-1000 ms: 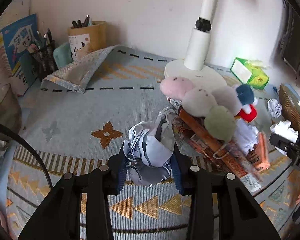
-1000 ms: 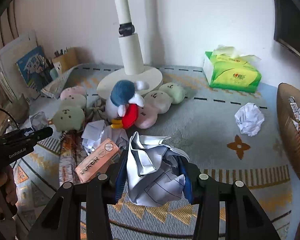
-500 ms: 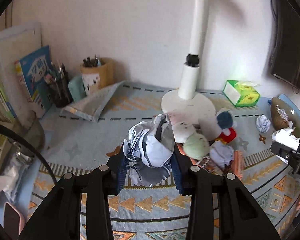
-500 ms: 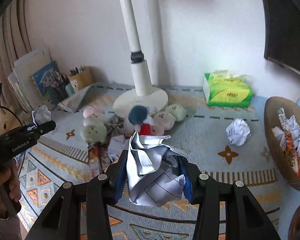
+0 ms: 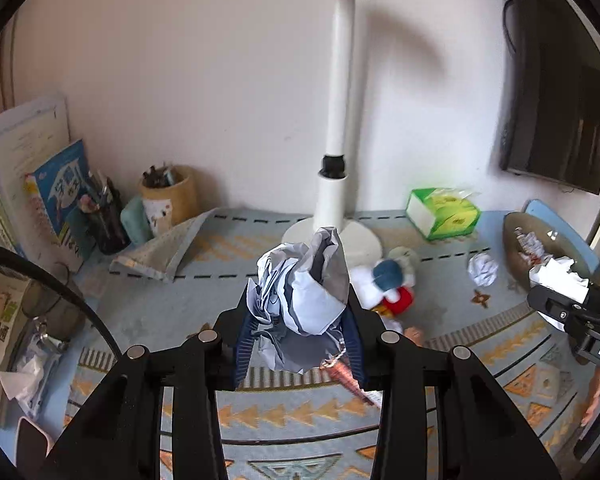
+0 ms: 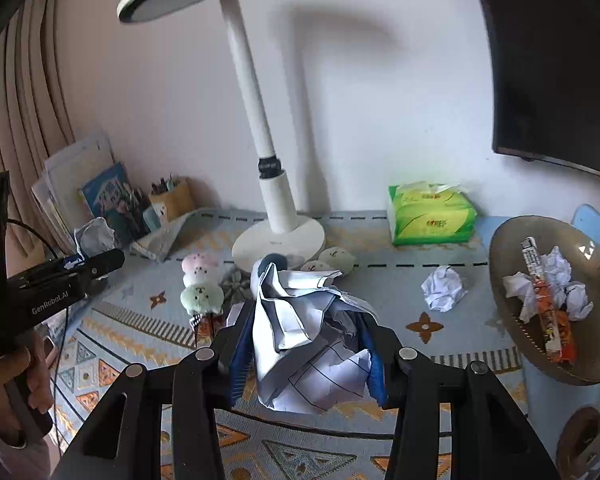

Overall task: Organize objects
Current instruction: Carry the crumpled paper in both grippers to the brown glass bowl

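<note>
Gripping a crumpled paper ball point(image 5: 300, 300) between the blue pads of the left gripper point(image 5: 300, 344), fingers narrowed and pressed against both sides of the wad, held above the patterned mat point(image 5: 160, 312). Pinching a second, looser paper wad point(image 6: 308, 340) in the right gripper point(image 6: 306, 356), pads likewise closed against it, printed lines showing on the creased sheet. Lying loose on the mat near the right edge, another crumpled paper point(image 6: 443, 288), just beside a brown basket point(image 6: 508, 320) already containing several paper balls and an orange snack wrapper point(image 6: 552, 320). Standing at the back against the wall, a white lamp point(image 6: 276, 208) with its round base on the mat, and a green tissue box point(image 6: 432, 214) to its right. Clustered in front of the lamp base, small plush toys point(image 6: 201, 280), pink, white and green, plus a blue-and-red one point(image 5: 390, 284) seen from the left wrist view. Leaning in the far left corner, books point(image 5: 56, 196) and a pen cup point(image 5: 168, 196), with a folded corner of the mat just in front.
</note>
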### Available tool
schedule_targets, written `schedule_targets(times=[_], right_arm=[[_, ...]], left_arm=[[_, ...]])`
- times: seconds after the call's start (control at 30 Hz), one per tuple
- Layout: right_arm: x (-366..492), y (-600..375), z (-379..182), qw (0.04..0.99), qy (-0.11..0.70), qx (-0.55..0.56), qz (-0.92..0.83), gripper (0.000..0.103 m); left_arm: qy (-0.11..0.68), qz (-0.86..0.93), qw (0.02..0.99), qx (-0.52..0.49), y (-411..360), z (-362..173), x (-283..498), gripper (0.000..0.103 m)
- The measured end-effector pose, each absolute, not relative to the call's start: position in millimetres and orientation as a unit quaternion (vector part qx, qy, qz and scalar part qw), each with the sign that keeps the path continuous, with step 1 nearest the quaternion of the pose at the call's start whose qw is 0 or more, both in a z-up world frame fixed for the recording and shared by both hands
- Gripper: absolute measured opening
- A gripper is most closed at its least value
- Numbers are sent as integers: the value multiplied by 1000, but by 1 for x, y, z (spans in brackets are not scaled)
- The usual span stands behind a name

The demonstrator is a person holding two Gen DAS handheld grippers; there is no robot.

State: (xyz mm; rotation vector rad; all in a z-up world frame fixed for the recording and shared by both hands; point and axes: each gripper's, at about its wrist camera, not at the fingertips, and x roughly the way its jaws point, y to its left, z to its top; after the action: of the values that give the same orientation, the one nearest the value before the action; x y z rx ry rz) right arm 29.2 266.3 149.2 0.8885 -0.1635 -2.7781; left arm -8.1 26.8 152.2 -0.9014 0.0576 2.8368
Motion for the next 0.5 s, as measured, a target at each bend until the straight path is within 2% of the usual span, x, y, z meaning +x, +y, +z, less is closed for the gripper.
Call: schedule_targets(times=[0.5], right_arm=[[46, 323, 159, 98, -105, 270, -952, 46]], left_arm=[[57, 958, 98, -263, 84, 181, 0, 37]])
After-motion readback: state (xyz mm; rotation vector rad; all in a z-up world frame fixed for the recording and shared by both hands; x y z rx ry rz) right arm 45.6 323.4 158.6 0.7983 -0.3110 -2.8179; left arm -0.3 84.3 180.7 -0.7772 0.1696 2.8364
